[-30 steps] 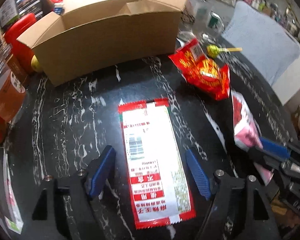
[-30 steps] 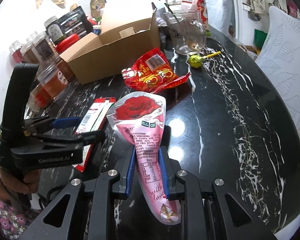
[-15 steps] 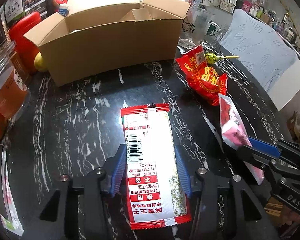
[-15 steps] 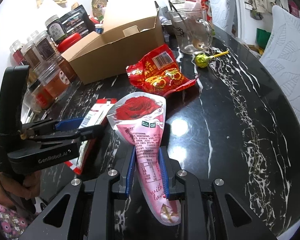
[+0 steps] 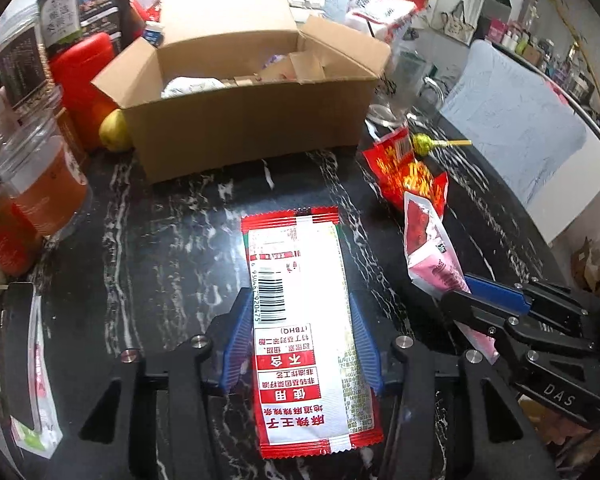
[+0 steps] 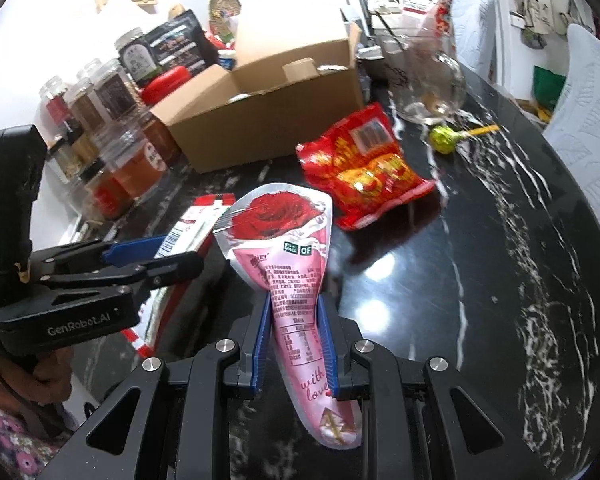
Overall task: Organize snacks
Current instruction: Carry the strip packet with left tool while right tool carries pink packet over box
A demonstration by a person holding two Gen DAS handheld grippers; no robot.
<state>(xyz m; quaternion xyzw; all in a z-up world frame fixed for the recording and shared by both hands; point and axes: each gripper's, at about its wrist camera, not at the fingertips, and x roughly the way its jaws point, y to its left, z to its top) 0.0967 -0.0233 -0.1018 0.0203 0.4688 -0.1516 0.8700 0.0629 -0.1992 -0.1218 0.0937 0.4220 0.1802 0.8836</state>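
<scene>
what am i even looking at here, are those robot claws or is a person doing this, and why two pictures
No robot: a person holds a two-finger gripper in each hand, and each gripper carries a fisheye camera looking along its fingers. So one picture is the left gripper's view, the other the right's.

The left gripper has its blue pads against the edges of a long red-and-white snack packet. The right gripper is clamped on a pink rose-print pouch.

On the black marble table lie a red snack bag and a green lollipop, in front of an open cardboard box that already holds some items.
</scene>
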